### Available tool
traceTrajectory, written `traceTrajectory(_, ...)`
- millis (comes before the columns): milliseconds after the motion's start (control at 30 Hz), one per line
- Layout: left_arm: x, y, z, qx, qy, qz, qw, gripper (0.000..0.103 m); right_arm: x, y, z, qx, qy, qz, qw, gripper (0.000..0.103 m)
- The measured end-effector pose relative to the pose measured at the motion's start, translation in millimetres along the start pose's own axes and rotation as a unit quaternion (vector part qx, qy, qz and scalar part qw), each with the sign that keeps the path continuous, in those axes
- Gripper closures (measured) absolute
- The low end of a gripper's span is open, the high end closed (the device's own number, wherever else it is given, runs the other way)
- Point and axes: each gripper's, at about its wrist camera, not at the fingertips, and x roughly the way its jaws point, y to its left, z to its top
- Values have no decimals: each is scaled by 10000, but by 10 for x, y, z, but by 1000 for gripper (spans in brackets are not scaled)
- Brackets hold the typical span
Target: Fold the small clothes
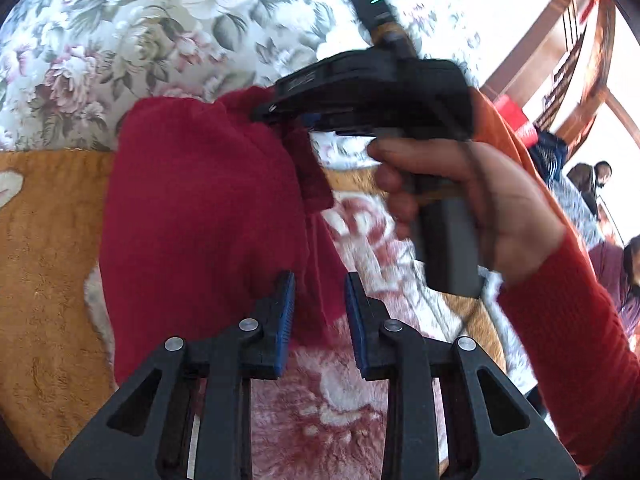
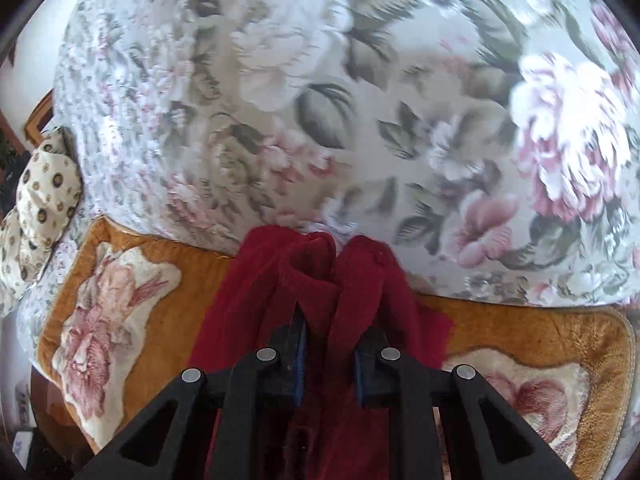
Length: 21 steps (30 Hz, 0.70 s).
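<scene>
A small dark red knit garment (image 1: 200, 208) hangs above an orange floral blanket (image 1: 44, 248). My left gripper (image 1: 320, 304) is open, its blue pads (image 1: 286, 312) either side of a hanging fold of the cloth without pinching it. My right gripper (image 1: 280, 114) shows in the left wrist view, held by a hand in an orange sleeve, and grips the garment's upper edge. In the right wrist view the right gripper (image 2: 330, 360) has red cloth (image 2: 320, 280) bunched between its fingers and draped over them.
A floral quilt (image 2: 320, 100) lies behind the blanket (image 2: 520, 328). A dotted cream pillow (image 2: 40, 192) sits at the left. Wooden furniture (image 1: 592, 60) and people (image 1: 600, 176) are at the far right of the left wrist view.
</scene>
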Motion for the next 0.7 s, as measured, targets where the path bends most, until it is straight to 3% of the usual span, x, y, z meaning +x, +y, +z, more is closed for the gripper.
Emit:
traceTrajectory(67,-139,-78,-45,184,-54,159,9997,78,266,-199,-62,290,165,-11,9994,87)
traceTrajectory(167,-388,13,-16,278,-174,549,9980,78,364,-404,-116,855,21,417,9955,84)
traceTrajectory(233,-500,110,-98,281,-211,936,9950,77,162,-490,-156,1134,-122,669,9912,69)
traceTrajectory(333,-565,329,-200,164,-245,1488,9884,78,-301,-506,-346,1172,-343,847,9889,59)
traceTrajectory(500,-372,565,-252,-170,24,1379,9903,78,-613,-317,-851,840,-207,858,9925,54)
traceTrajectory(700,-184,491,-294,-48,146,1469,9890,77,-191,-89,-995,1103,62,1113,9876,51)
